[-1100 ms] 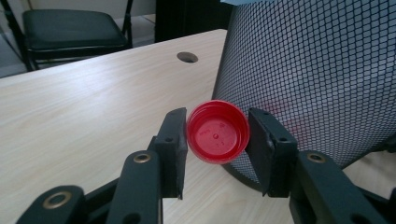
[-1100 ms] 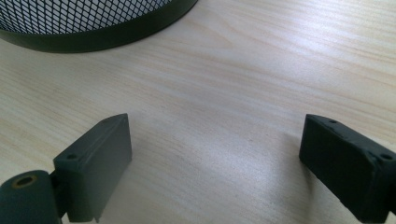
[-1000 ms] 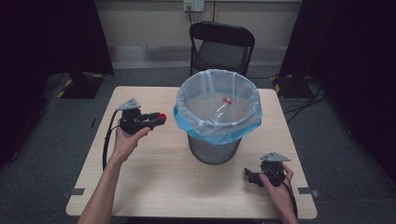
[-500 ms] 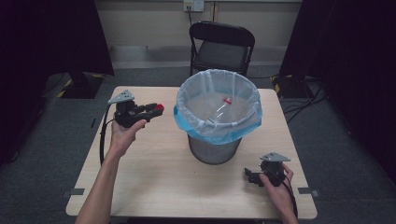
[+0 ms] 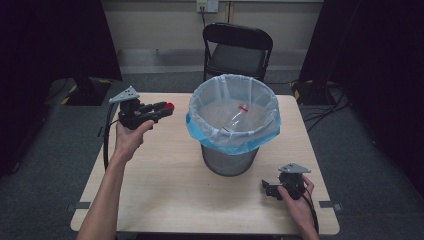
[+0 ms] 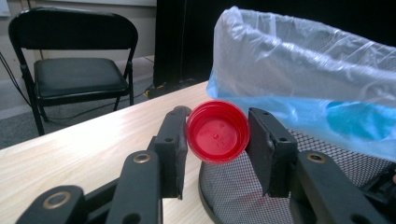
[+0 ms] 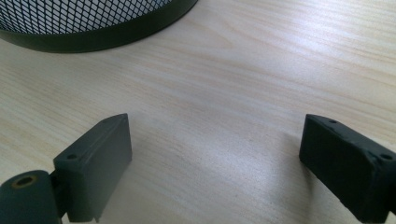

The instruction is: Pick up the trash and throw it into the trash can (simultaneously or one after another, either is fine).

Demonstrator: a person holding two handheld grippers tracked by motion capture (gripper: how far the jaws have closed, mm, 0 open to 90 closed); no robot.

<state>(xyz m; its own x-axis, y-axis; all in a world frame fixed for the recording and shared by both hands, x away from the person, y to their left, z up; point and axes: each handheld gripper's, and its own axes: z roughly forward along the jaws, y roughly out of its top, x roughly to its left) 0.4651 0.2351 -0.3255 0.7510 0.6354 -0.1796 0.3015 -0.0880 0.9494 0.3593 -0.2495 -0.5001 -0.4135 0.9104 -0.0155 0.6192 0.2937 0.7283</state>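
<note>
One red cap (image 6: 217, 132) pinched in left claw (image 5: 165, 108); right claw (image 7: 215, 154) spread; one bin (image 5: 230, 160).

Round red bottle cap (image 6: 217, 131), hollow side visible, beside the bin's (image 6: 327, 154) mesh wall.

Dim room, light from overhead falls mostly on the table (image 5: 165, 185); surroundings beyond it go near black. Soft shadow under the bin (image 5: 230, 160). Bag (image 6: 299, 60) glares pale in left gripper view. Right gripper view: sheen on wood, near jaws slightly soft. High view low-res, grainy.
</note>
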